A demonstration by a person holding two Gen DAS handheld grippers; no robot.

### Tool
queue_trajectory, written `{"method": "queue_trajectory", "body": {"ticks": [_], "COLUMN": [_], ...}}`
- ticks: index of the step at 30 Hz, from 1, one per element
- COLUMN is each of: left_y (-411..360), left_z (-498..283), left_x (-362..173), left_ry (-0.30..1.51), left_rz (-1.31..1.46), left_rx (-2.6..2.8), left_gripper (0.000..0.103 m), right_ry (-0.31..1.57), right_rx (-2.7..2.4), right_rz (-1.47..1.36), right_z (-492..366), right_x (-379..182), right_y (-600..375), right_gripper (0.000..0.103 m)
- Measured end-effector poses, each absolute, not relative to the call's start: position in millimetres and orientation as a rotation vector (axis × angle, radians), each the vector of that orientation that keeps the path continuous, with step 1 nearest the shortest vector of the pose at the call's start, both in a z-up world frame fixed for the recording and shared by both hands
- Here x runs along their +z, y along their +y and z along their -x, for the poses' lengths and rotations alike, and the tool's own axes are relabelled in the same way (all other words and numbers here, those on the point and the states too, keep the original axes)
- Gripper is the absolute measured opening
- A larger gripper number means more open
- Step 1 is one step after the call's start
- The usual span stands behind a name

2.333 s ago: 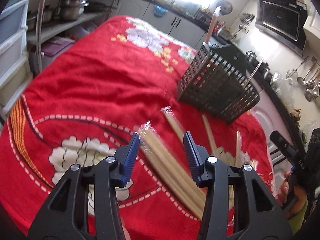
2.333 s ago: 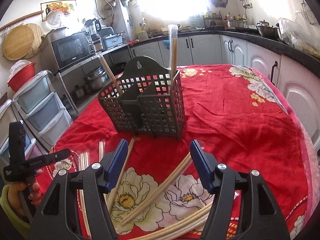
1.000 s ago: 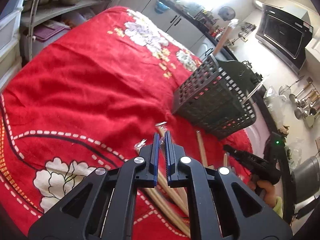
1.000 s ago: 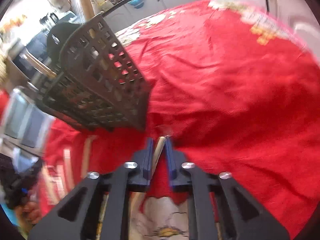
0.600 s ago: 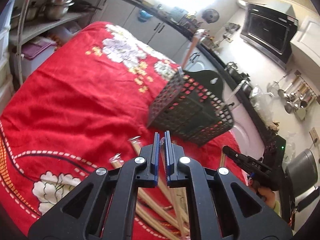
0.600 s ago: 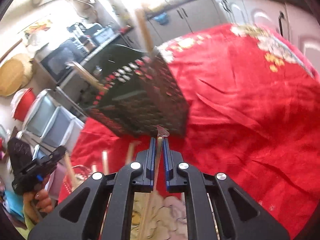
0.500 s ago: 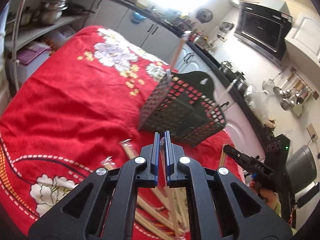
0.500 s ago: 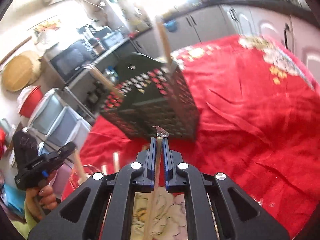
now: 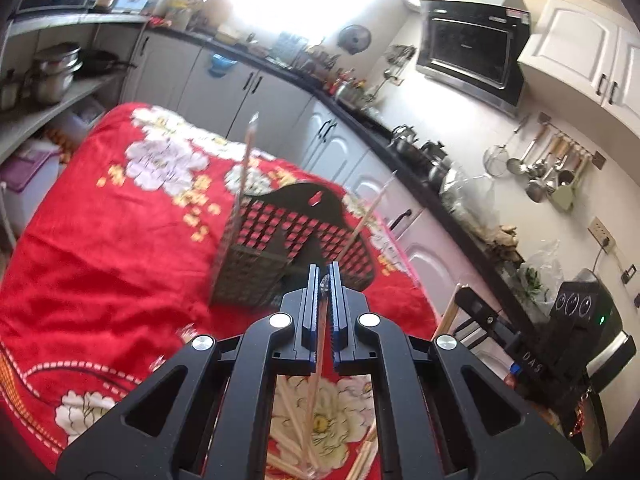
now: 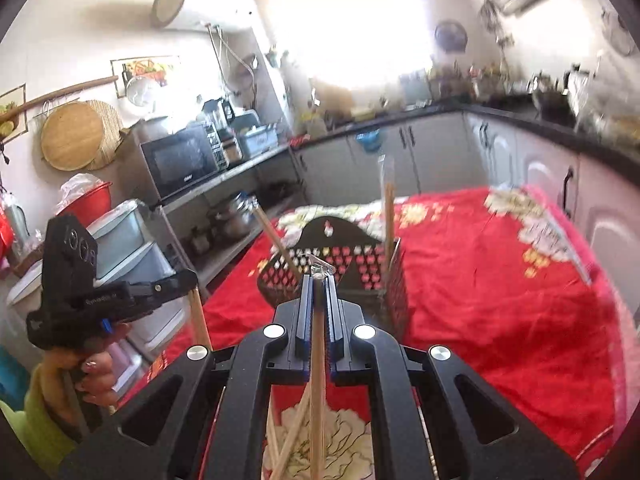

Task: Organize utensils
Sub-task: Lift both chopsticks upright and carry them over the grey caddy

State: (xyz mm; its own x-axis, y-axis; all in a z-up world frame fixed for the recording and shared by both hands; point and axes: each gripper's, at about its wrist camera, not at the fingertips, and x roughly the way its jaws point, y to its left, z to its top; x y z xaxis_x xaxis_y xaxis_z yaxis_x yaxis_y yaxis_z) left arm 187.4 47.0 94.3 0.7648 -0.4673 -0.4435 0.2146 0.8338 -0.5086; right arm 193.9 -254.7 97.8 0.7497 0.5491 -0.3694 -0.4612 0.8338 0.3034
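Note:
A dark perforated utensil caddy [image 9: 256, 258] stands on the red floral cloth [image 9: 100, 240]; it also shows in the right wrist view [image 10: 360, 276]. Two wrapped chopstick pairs [image 9: 245, 160] stand in it. My left gripper [image 9: 325, 280] is shut on a wrapped chopstick pair [image 9: 314, 392], held lifted just in front of the caddy. My right gripper [image 10: 318, 280] is shut on another wrapped chopstick pair [image 10: 317, 400], also lifted in front of the caddy. More chopsticks [image 9: 288, 432] lie on the cloth below.
Kitchen counters and cabinets [image 9: 248, 84] ring the table. A shelf with pots [image 9: 52, 76] and storage drawers [image 10: 128, 240] stand at the left. The other hand-held gripper shows in each view [image 10: 104, 296].
Both grippers closed on chopstick pairs on the cloth, then lifted them and rose toward the caddy, which now sits lower and closer in both views.

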Motion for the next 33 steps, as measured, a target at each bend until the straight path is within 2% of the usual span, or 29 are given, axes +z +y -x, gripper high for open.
{"method": "queue_trajectory", "body": {"ticks": [20, 33], "left_y": [11, 15], "left_z": [-216, -235], "left_x": [177, 215], "left_ry": [0.429, 0.307], "left_rz": [0.338, 0.337], "left_rx": [-0.413, -0.346], "left_gripper": [0.002, 0.002], "right_ry": [0.313, 0.226], "right_rx": [0.508, 0.509], "right_rz": [-0.180, -0.154], "right_z": [-199, -215], "right_x": [129, 160], "right_y": [-273, -263], "right_gripper": [0.006, 0.006]}}
